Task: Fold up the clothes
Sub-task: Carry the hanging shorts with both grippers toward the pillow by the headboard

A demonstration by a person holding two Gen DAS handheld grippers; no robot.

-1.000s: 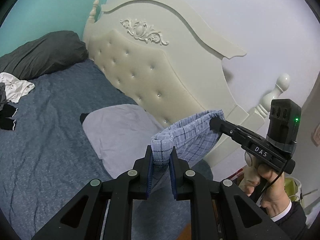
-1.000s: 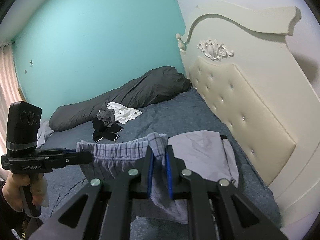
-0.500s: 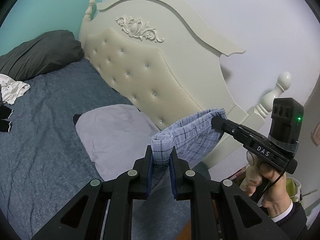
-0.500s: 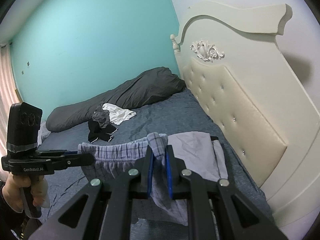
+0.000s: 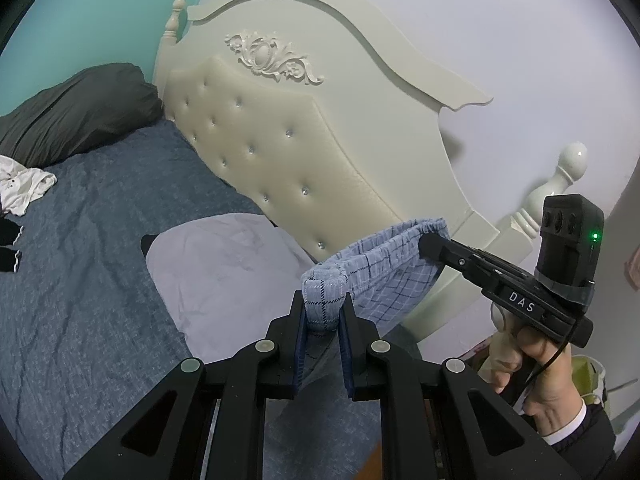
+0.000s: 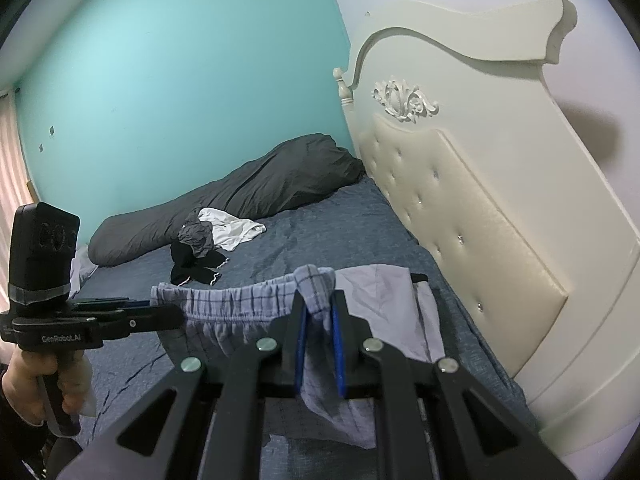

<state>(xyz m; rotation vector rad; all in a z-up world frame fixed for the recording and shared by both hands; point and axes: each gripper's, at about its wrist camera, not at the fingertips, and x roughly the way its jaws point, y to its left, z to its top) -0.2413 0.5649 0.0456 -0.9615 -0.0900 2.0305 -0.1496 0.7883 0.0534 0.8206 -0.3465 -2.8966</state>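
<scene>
Blue plaid shorts (image 5: 384, 272) hang in the air above the bed, with the elastic waistband stretched between both grippers. My left gripper (image 5: 323, 304) is shut on one end of the waistband, which bunches up between its fingers. In the left wrist view my right gripper (image 5: 434, 242) grips the other end, held by a hand. From the right wrist view, my right gripper (image 6: 318, 308) is shut on the shorts (image 6: 240, 304), and my left gripper (image 6: 172, 312) pinches the far end. The legs of the shorts hang below, partly hidden by the gripper frames.
A pale lavender garment (image 5: 224, 272) lies flat on the blue bedsheet (image 5: 80, 280) under the shorts. A heap of white, grey and black clothes (image 6: 208, 240) sits farther up the bed by a dark grey duvet (image 6: 260, 196). The cream tufted headboard (image 5: 280, 152) runs along the right.
Both views have swung a little toward the headboard side. The shorts stay stretched between the two grippers and neither grip has changed.
</scene>
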